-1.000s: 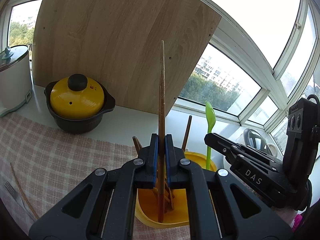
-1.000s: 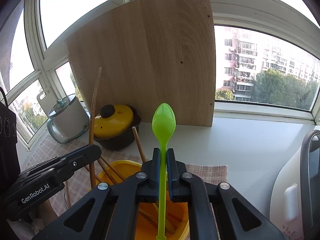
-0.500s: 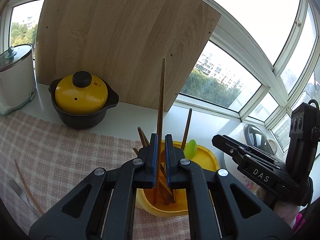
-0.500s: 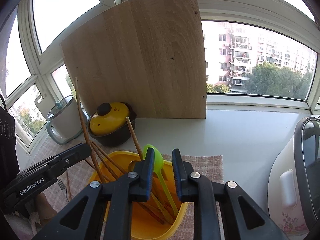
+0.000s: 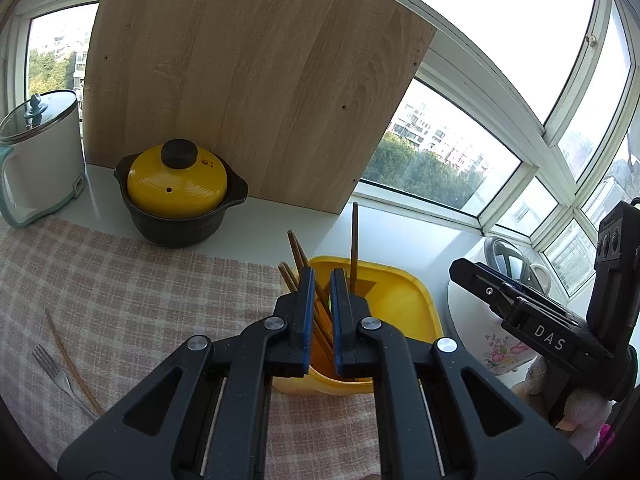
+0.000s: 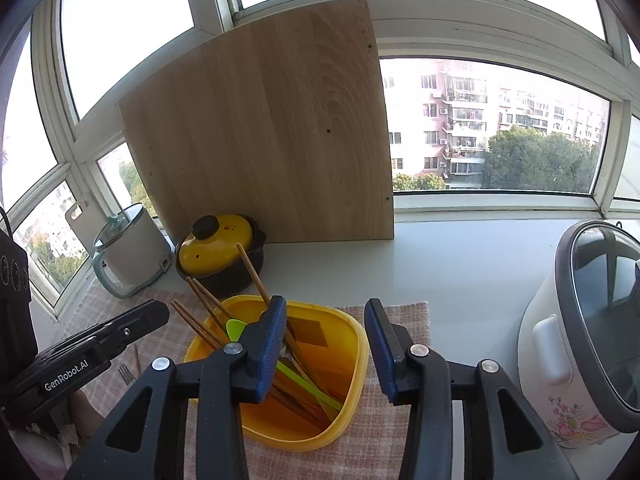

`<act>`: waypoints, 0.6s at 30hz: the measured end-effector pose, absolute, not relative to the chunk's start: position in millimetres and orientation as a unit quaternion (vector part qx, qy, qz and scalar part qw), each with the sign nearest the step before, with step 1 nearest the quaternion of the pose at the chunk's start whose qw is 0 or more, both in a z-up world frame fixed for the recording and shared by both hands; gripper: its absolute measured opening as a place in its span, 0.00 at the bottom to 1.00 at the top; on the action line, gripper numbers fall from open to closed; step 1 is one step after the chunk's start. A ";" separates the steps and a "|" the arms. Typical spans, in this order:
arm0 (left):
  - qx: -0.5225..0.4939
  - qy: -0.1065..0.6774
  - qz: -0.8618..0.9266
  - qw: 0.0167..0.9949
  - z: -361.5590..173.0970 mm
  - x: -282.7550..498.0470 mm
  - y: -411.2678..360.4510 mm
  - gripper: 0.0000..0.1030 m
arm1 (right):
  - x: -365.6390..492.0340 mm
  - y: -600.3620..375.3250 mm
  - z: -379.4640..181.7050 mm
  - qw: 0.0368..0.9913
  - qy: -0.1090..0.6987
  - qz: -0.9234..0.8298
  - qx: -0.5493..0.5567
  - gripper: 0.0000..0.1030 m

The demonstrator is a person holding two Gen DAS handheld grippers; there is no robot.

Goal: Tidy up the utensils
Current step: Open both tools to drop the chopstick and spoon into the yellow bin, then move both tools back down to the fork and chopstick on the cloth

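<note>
A yellow container [image 5: 400,280] stands on the checked cloth [image 5: 140,280] and holds several brown chopsticks [image 5: 354,240]. My left gripper [image 5: 322,276] hangs just above its near rim. Its jaws are opening, a narrow gap shows, and nothing is pressed between the pads. In the right wrist view the green spoon [image 6: 236,328] lies slanted inside the container [image 6: 356,332] among the chopsticks [image 6: 252,268]. My right gripper [image 6: 326,308] is over the container, jaws opening wide with nothing between them. A fork [image 5: 52,368] and one chopstick [image 5: 68,360] lie on the cloth at the left.
A black pot with a yellow lid [image 5: 178,188] stands behind the container, before a leaning wooden board [image 5: 248,80]. A white lidded cooker [image 5: 36,160] is at far left. A flowered rice cooker [image 6: 592,328] stands close on the right. Windows ring the counter.
The left gripper let go of the long chopstick, which dropped into the container. The right gripper released the green spoon into it and spread its jaws. Both grippers drew back a little.
</note>
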State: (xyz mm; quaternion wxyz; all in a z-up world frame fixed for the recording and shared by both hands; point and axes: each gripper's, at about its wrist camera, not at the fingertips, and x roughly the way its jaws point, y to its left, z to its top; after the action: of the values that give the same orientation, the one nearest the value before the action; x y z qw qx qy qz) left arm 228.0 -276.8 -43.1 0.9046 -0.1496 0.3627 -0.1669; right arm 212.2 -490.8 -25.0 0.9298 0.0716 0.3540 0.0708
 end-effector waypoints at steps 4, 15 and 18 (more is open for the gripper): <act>-0.147 0.358 -0.165 0.907 -39.9 217.7 -268.3 0.27 | 201.8 -485.5 -21.0 0.932 0.350 0.068 0.068 0.52; -0.136 0.357 -0.140 0.914 -34.9 192.2 -224.5 0.28 | 175.1 -455.6 -8.8 0.939 0.332 0.076 0.050 0.82; -0.135 0.358 -0.128 0.915 -35.8 185.8 -205.7 0.29 | 169.6 -445.5 -6.9 0.940 0.329 0.076 0.050 0.86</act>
State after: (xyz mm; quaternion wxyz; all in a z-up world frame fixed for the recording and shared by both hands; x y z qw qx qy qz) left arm 185.8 -205.7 -35.8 0.9151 -0.1351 0.3576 -0.1284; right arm 169.6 -445.5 -6.9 0.9399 0.0504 0.3292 0.0755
